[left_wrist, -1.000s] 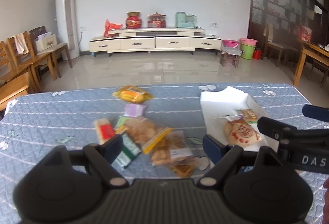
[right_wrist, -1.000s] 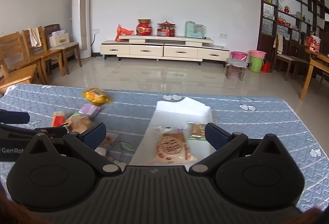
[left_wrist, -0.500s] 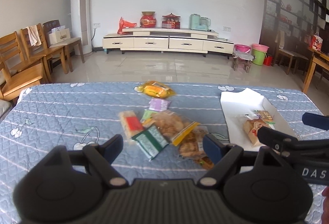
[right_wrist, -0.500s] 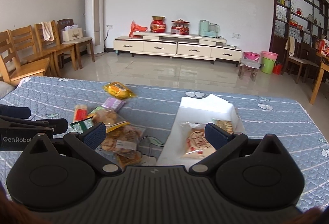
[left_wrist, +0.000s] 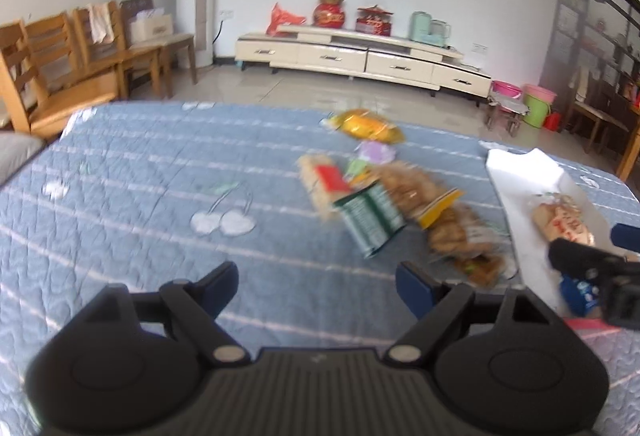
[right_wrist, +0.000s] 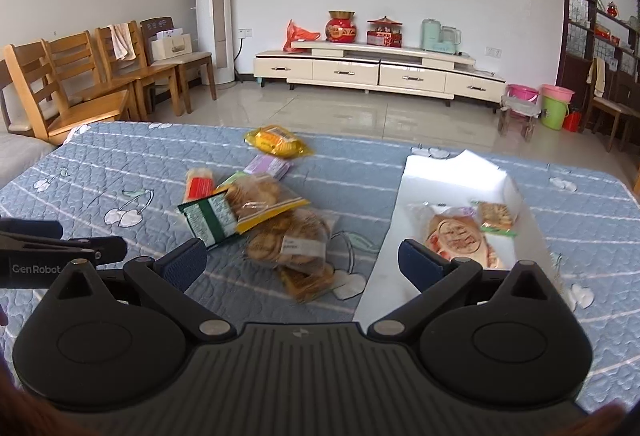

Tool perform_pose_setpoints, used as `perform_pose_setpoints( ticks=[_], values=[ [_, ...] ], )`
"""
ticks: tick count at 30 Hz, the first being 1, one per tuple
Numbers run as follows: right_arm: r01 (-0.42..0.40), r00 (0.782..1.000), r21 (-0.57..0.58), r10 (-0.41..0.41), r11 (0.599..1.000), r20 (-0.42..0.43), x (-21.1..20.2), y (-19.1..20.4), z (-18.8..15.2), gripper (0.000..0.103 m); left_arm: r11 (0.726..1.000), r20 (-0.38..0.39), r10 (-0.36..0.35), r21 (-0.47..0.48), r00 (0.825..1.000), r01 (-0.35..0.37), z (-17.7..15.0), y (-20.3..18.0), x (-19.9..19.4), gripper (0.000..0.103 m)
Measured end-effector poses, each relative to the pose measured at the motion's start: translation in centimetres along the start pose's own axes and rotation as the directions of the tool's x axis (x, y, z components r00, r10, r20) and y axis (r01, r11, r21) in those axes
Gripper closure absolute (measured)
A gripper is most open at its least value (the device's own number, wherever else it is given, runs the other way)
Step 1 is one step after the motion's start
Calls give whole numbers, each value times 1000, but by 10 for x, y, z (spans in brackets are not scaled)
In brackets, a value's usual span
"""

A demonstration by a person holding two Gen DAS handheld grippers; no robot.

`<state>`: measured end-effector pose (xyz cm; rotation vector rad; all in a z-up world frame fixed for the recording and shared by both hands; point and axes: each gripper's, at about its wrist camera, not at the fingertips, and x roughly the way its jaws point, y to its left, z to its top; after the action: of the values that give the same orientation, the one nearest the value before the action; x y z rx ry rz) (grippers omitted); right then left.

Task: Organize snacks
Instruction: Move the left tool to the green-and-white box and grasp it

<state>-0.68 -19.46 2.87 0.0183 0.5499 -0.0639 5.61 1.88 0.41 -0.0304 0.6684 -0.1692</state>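
Note:
A pile of snack packets lies mid-table: a green packet (right_wrist: 210, 218), a clear bag of crackers (right_wrist: 260, 196), a second cracker bag (right_wrist: 292, 244), a red-striped packet (right_wrist: 199, 185), a purple packet (right_wrist: 267, 166) and a yellow packet (right_wrist: 276, 142). A white tray (right_wrist: 452, 172) to the right holds a round red-printed pastry (right_wrist: 460, 236) and a small biscuit pack (right_wrist: 496, 215). My right gripper (right_wrist: 302, 264) is open and empty above the near cracker bag. My left gripper (left_wrist: 316, 286) is open and empty, left of the pile (left_wrist: 372, 220).
The table wears a blue quilted cloth (right_wrist: 120, 164). Wooden chairs (right_wrist: 76, 76) stand at the far left. A TV cabinet (right_wrist: 376, 70) lines the back wall. The left gripper's side (right_wrist: 48, 252) shows in the right wrist view, and the right gripper (left_wrist: 596, 276) shows in the left wrist view.
Both grippers have swung left across the table. The snack pile now sits right of the left gripper and in front of the right one. Both stay open.

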Motion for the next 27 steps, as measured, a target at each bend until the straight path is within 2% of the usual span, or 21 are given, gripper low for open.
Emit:
perform_pose_setpoints(
  ticks=[4, 7, 13, 21, 22, 24, 25, 26, 27],
  values=[
    [-19, 1000, 17, 19, 1000, -7, 4, 0, -6, 0, 1000, -12, 24, -20, 1000, -24, -4, 12, 12, 12],
    [-34, 999, 23, 34, 999, -6, 6, 0, -8, 0, 999, -10, 6, -36, 1000, -6, 1, 12, 24, 10],
    [-54, 999, 53, 53, 997, 7, 4, -7, -11, 0, 1000, -5, -3, -19, 1000, 3, 16, -13, 57, 9],
    [-70, 997, 73, 68, 995, 29, -1, -18, -14, 0, 996, -39, 16, -91, 999, -20, 32, -49, 111, 9],
    [-72, 997, 73, 70, 995, 31, -1, -19, -14, 0, 995, -41, 22, -99, 999, -26, 33, -51, 116, 11],
    [-71, 997, 70, 69, 995, 32, -1, -20, -16, 0, 992, -49, 31, -117, 998, -36, 34, -52, 124, 21],
    [-70, 997, 69, 67, 995, 32, 0, -21, -16, 0, 991, -58, 30, -125, 998, -38, 34, -51, 127, 29],
    [-68, 997, 70, 66, 995, 32, 0, -22, -17, 0, 991, -53, 11, -134, 999, -18, 34, -50, 127, 43],
    [-68, 997, 75, 66, 995, 31, 1, -23, -18, 0, 991, -50, -11, -137, 999, 4, 33, -50, 125, 46]
  ],
)
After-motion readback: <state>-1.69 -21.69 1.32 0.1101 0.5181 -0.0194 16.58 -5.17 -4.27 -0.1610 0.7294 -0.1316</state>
